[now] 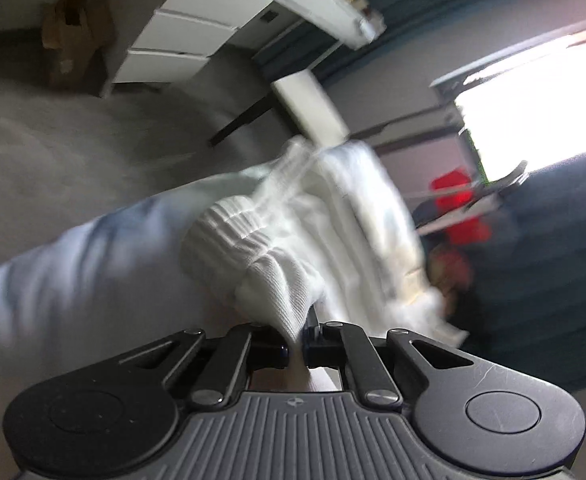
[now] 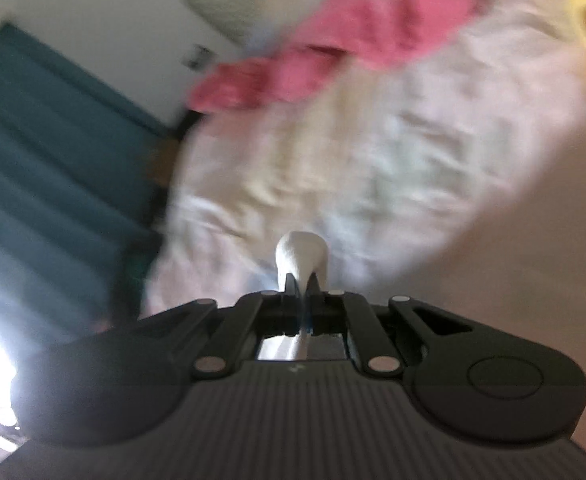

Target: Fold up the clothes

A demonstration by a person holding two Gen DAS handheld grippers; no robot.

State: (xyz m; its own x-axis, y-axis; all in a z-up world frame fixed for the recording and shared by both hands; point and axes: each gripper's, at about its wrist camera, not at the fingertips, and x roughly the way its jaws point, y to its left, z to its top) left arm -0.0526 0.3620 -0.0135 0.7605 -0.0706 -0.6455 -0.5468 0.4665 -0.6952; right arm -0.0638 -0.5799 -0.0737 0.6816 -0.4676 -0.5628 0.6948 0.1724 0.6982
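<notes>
Left gripper (image 1: 298, 346): clamped on the white garment (image 1: 293, 240), which trailed toward 12 o'clock.
Right gripper (image 2: 302, 286): pinched shut on white cloth.
Risk: thin bite could slip if swung.

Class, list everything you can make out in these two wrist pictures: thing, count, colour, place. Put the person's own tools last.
White ribbed knit garment: one, white, bunched ahead of left tool, cuff pinched.
White fabric fold: one, white, pinched in right tool.
Pink cloth: one, pink, on pale bedding, blurred.
White drawer unit: one, white, upper left.
Brown cardboard box: one, brown, beside drawers.
Red object: one, red, right, unclear.
Left tool: black, shut.
Right tool: black, shut.
</notes>
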